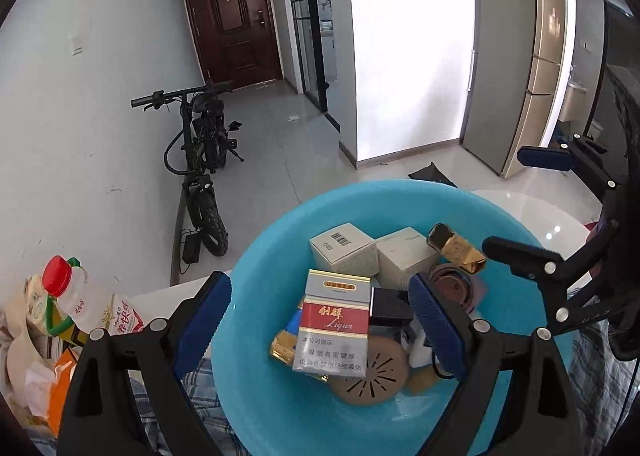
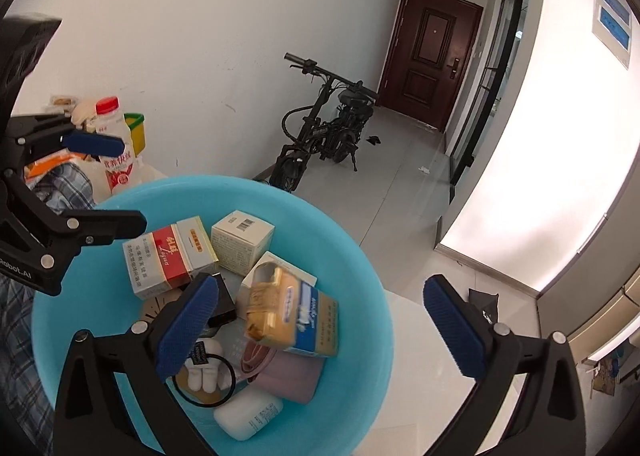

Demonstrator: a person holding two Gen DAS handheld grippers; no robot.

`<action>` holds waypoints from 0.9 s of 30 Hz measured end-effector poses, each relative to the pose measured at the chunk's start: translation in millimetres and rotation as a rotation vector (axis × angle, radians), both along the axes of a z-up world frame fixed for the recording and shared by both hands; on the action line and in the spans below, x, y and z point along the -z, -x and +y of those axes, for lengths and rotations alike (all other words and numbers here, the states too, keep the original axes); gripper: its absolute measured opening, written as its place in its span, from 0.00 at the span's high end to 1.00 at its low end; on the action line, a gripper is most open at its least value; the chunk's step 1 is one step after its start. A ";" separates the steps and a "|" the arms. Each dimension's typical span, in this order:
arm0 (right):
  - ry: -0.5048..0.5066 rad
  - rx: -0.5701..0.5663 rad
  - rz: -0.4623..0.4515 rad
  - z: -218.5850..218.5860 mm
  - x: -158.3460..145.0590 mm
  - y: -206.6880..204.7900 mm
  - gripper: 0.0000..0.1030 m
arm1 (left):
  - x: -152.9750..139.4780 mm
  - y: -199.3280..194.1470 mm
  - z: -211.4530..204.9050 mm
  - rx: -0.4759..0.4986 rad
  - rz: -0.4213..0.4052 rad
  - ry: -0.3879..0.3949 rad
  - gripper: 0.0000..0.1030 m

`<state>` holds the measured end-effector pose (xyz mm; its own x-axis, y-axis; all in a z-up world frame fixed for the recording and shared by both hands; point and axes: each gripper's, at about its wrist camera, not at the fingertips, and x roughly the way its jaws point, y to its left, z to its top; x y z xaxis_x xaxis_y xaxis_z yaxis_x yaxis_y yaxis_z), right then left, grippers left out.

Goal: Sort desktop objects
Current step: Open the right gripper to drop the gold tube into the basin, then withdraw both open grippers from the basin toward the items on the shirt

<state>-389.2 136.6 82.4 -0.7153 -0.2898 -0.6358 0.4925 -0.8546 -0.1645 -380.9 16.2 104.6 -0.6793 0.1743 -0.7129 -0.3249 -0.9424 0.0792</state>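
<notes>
Blue plastic basin (image 2: 360,240) holds the sorted bits: red/grey cigarette pack (image 1: 335,326) leaning on top, two white cartons (image 1: 344,250) at the far side. Yellow/blue box (image 2: 296,316) w/ gold foil lies tilted mid-pile; pink belt (image 2: 260,362), white bottle (image 2: 248,414) nearest the camera.

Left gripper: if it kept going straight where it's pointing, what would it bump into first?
Probably the red and grey cigarette pack, lying between the open left gripper fingers atop the pile in the blue basin; depth is unclear.

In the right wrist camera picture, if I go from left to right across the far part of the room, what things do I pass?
Milk bottle with the red cap → yellow container → black bicycle → brown door → glass partition with black frame.
</notes>
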 end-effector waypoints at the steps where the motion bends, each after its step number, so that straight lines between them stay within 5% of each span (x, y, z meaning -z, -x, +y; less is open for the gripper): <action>1: 0.010 0.001 -0.001 2.6 -3.8 -2.2 0.01 | -1.6 -3.3 -0.6 -0.003 -0.001 -0.005 0.10; 27: 0.090 0.016 0.078 42.4 -70.9 -110.5 0.01 | -56.7 -115.2 4.0 0.020 0.035 -0.050 0.10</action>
